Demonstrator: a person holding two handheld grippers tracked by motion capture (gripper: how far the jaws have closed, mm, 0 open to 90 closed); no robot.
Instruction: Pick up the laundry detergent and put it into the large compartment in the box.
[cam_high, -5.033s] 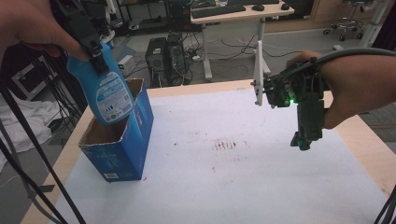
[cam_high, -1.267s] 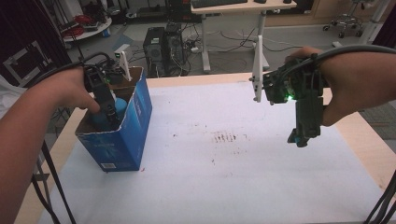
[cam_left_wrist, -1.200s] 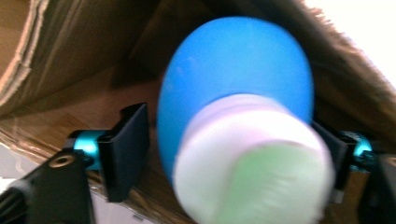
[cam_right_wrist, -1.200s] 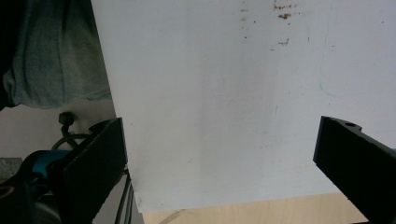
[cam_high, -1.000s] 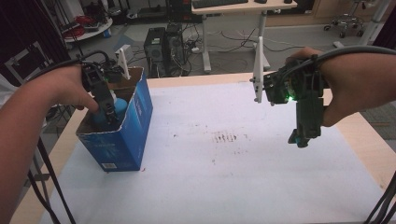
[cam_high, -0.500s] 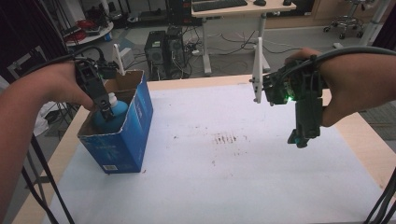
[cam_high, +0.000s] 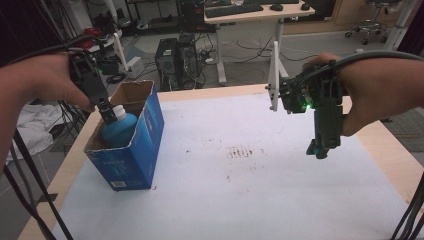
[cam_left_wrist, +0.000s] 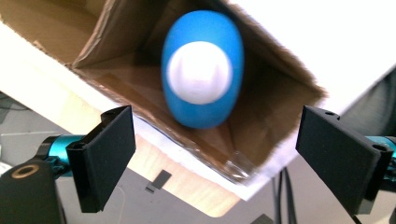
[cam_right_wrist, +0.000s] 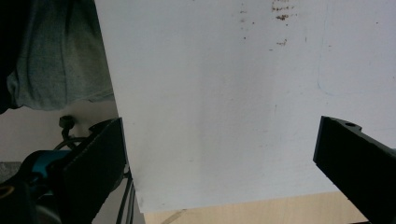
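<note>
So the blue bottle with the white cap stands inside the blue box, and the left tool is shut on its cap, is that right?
Not quite. The blue bottle does stand inside the blue box, but the left tool is open: the left gripper view shows its jaws spread wide, clear of the white cap.

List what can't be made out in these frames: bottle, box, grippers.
- Blue bottle: body and label hidden by the box walls in the high view; blurred in the left gripper view, so cap detail is lost.
- Blue box: print too small to read in the high view; floor inside hidden by the bottle.
- Left gripper: tips too small in the high view to judge the gap.
- Right gripper: tips cut off by the frame edge in the right gripper view.
</note>
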